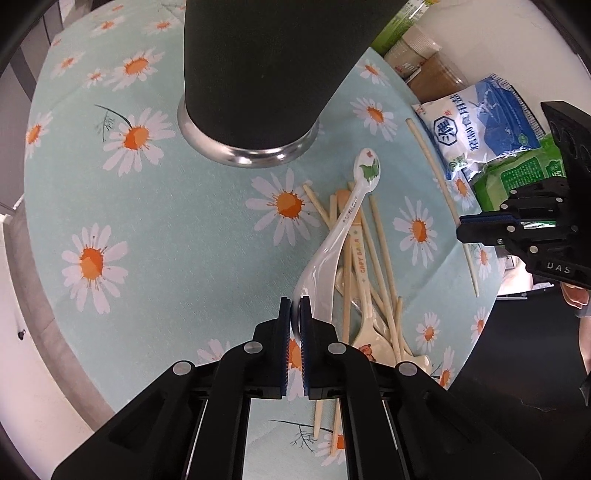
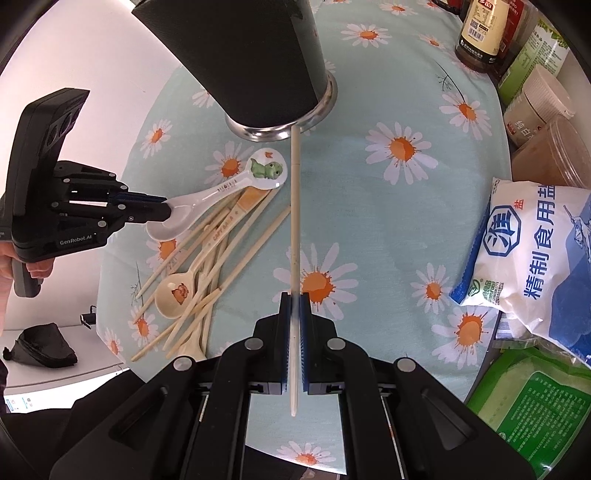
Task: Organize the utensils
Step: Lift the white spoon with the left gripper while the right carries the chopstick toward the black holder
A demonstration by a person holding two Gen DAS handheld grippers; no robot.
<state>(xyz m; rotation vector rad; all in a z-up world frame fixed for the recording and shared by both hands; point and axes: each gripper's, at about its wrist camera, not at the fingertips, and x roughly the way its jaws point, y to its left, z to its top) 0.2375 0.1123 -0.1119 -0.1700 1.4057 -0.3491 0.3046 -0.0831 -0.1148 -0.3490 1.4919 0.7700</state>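
Note:
My left gripper (image 1: 294, 306) is shut on the bowl of a white ceramic spoon (image 1: 332, 240) with a green frog print; it also shows in the right wrist view (image 2: 221, 192), gripped by the left gripper (image 2: 166, 214). My right gripper (image 2: 294, 302) is shut on a single pale chopstick (image 2: 294, 221) whose tip points at the base of the black utensil cup (image 2: 258, 55). The cup stands upright in the left wrist view (image 1: 266, 66). A pile of chopsticks (image 2: 221, 266) and a cream spoon (image 2: 173, 291) lies on the cloth under the white spoon.
A daisy tablecloth (image 1: 147, 221) covers the round table. A salt bag (image 2: 535, 258), a green packet (image 2: 535, 406) and jars (image 2: 480, 33) line the right edge. One loose chopstick (image 1: 439, 192) lies near the salt bag (image 1: 480, 125). The right gripper (image 1: 517, 229) shows at far right.

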